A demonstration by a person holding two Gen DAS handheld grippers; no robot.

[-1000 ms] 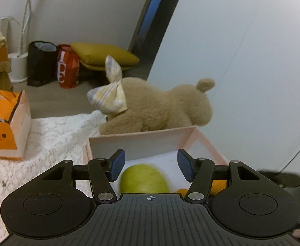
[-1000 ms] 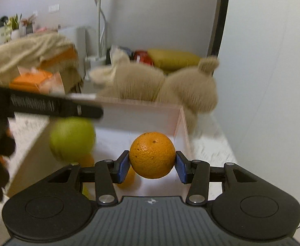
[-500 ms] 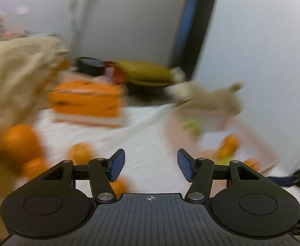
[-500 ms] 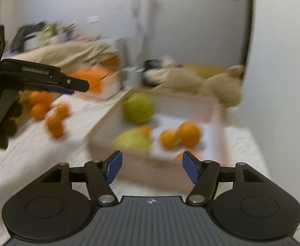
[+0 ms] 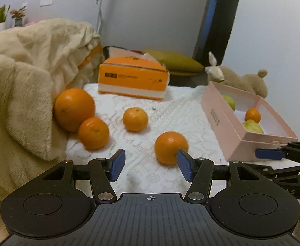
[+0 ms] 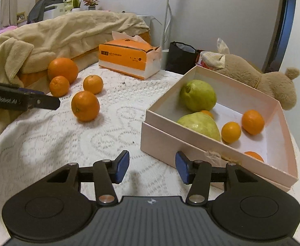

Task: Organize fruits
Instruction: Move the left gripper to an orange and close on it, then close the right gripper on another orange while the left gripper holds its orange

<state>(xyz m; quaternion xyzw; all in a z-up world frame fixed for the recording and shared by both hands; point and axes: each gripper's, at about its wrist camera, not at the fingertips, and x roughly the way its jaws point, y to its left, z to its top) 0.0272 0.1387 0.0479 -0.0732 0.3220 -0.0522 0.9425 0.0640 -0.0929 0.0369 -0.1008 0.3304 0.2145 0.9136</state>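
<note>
White lace covers the tabletop [image 6: 47, 143]. An orange [image 6: 252, 122] held a second ago is now released into the pink box [image 6: 191, 149]; the right gripper [image 6: 152, 167], jaws just narrowed, is empty. The left gripper [image 5: 150, 165], spread and empty, is swung toward the nearest loose orange [image 5: 170, 146].

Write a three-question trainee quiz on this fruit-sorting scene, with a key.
1. How many oranges lie loose on the white cloth, outside the pink box?
2. True or false: the left gripper holds an orange.
3. Which touches the blanket? A) the biggest orange B) the tissue box C) the pink box

Key: 1. Four. 2. False; both it and the right gripper are empty and open. 3. A.
</note>
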